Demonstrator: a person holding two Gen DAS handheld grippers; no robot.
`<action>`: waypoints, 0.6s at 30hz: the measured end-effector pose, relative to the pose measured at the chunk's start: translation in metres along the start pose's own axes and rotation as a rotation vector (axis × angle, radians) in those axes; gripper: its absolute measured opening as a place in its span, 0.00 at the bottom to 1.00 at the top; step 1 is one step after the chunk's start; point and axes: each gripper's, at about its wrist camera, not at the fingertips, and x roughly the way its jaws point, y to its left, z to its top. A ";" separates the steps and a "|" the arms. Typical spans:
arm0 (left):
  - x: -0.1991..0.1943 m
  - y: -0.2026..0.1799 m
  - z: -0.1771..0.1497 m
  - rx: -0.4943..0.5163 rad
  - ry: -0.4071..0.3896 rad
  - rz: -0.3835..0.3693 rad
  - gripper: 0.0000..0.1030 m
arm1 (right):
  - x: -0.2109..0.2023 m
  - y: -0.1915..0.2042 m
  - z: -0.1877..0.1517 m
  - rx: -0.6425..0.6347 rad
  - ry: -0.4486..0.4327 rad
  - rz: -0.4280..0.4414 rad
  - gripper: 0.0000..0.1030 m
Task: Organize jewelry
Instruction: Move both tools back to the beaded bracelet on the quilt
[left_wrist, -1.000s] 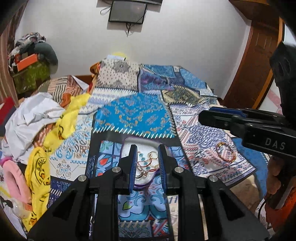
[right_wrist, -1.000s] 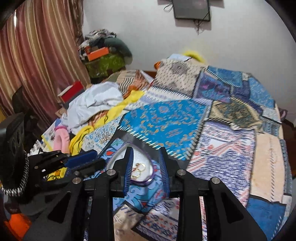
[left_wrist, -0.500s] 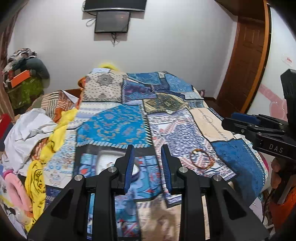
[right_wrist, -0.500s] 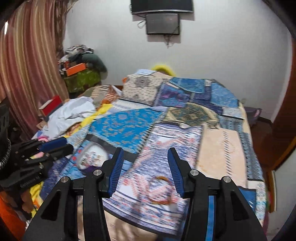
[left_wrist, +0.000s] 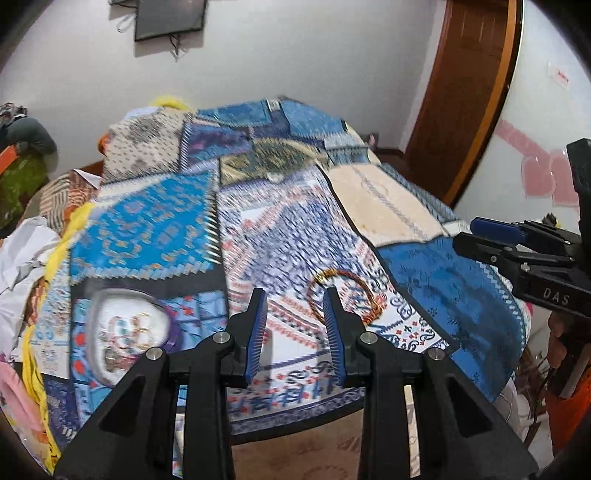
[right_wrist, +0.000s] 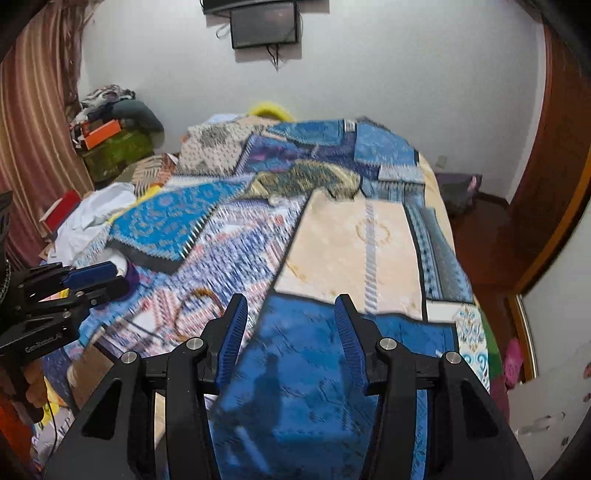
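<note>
Reddish bangle (left_wrist: 345, 297) lies just beyond left claw (left_wrist: 295, 317).

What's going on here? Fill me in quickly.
A person holds a gripper in each hand over a bed with a patchwork cover, sorting jewelry. The left gripper points at a loose bangle lying on the cover, its fingers apart and empty. The right gripper is also open and empty. A white tray of jewelry lies further left.

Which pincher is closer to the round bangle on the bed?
Left. The left gripper hangs just before the bangle; the right gripper is off to its right, over blue cloth.
</note>
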 end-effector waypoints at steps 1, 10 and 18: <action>0.006 -0.003 -0.002 0.000 0.015 -0.004 0.30 | 0.003 -0.002 -0.003 -0.002 0.012 0.003 0.44; 0.042 -0.005 -0.004 -0.025 0.097 -0.045 0.30 | 0.033 0.012 -0.022 -0.087 0.077 0.068 0.44; 0.055 -0.003 -0.010 -0.058 0.094 -0.009 0.18 | 0.056 0.017 -0.020 -0.122 0.108 0.114 0.43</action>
